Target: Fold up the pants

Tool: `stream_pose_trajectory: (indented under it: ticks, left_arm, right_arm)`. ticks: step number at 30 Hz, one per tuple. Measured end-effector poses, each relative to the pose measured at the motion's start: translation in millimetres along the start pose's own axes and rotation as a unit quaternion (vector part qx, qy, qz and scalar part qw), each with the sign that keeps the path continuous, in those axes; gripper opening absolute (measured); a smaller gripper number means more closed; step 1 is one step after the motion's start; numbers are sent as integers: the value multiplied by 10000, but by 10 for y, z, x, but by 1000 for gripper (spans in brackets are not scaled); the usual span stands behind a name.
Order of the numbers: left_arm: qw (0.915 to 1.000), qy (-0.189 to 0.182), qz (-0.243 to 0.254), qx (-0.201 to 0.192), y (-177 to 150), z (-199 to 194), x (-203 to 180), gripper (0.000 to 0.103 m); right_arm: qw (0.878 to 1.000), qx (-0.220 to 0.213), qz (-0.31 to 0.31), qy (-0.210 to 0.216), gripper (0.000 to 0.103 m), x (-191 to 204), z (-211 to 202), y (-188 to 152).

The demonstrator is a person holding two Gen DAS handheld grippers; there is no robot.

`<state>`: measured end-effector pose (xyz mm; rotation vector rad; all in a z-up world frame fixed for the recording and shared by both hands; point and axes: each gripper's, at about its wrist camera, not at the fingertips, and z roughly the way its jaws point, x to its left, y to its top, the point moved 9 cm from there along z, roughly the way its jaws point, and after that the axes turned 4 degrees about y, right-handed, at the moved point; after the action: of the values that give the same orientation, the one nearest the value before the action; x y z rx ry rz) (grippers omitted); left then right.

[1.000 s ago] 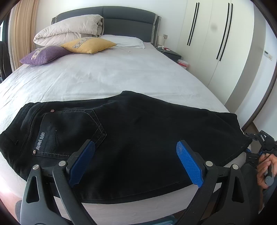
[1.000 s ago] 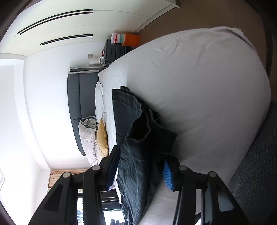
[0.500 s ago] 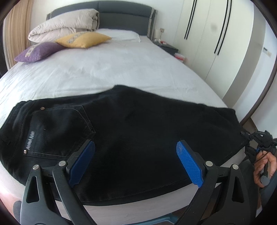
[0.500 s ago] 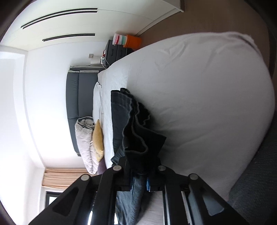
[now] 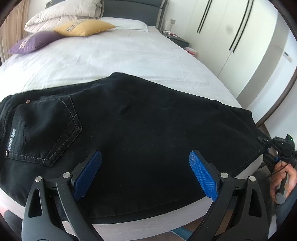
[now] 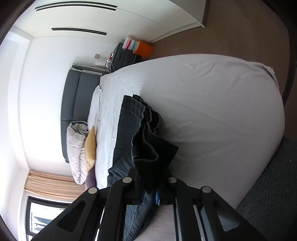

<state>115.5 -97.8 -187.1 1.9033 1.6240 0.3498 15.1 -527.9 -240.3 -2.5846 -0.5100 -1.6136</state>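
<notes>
The black pants (image 5: 141, 133) lay folded lengthwise across the near edge of the bed (image 5: 115, 55), filling the middle of the left wrist frame, waist and back pocket (image 5: 46, 129) at left, leg hems at right. My right gripper (image 6: 148, 183) had just been closing, and it was clamped on the bunched hem end of the pants (image 6: 146, 144), cloth pinched between its pads in the lower centre of the right wrist frame. In the left wrist frame that same gripper (image 5: 263, 140) showed at the far right edge, biting the hem corner, with my right hand (image 5: 283, 180) on its handle below. My left gripper (image 5: 145, 172) hovered low in the frame over the pants, its blue pads (image 5: 202, 174) spread wide with nothing between them; whether they touched the cloth I could not tell. Behind the pants the white sheet ran to the upper left, where a purple cushion (image 5: 33, 42), a yellow cushion (image 5: 83, 27) and a folded duvet (image 5: 63, 11) sat against the grey headboard (image 5: 133, 6). White wardrobe doors (image 5: 232, 37) filled the upper right.
</notes>
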Motion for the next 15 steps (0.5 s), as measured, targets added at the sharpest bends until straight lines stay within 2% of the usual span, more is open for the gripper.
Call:
stream_pose_trajectory:
  ticks: [3, 6, 8, 10, 11, 13, 15]
  left_arm:
    - [9999, -30, -123, 13, 13, 40, 54, 96]
    - [9991, -194, -360, 81, 31, 78, 108, 96]
    - [9979, -340, -535, 127, 58, 116, 151, 96]
    - [9966, -488, -647, 136, 92, 134, 196, 96]
    - [9957, -562, -720, 124, 121, 143, 224, 96]
    - [9922, -792, -945, 155, 179, 176, 279, 96]
    - [9844, -1147, -1292, 340, 214, 252, 326, 96]
  right_arm:
    - [9993, -72, -274, -233, 8, 105, -10, 2]
    - [9950, -194, -830, -513, 8, 378, 10, -28]
    - [9886, -217, -1338, -653, 8, 646, 78, -117]
    - [9745, -79, -2101, -785, 8, 991, 240, -337]
    - [9595, 115, -2687, -842, 8, 1211, 371, -554]
    - [9109, 612, -3966, -959, 8, 1577, 662, -1148]
    - [8619, 1046, -4875, -930, 8, 1761, 906, -1773]
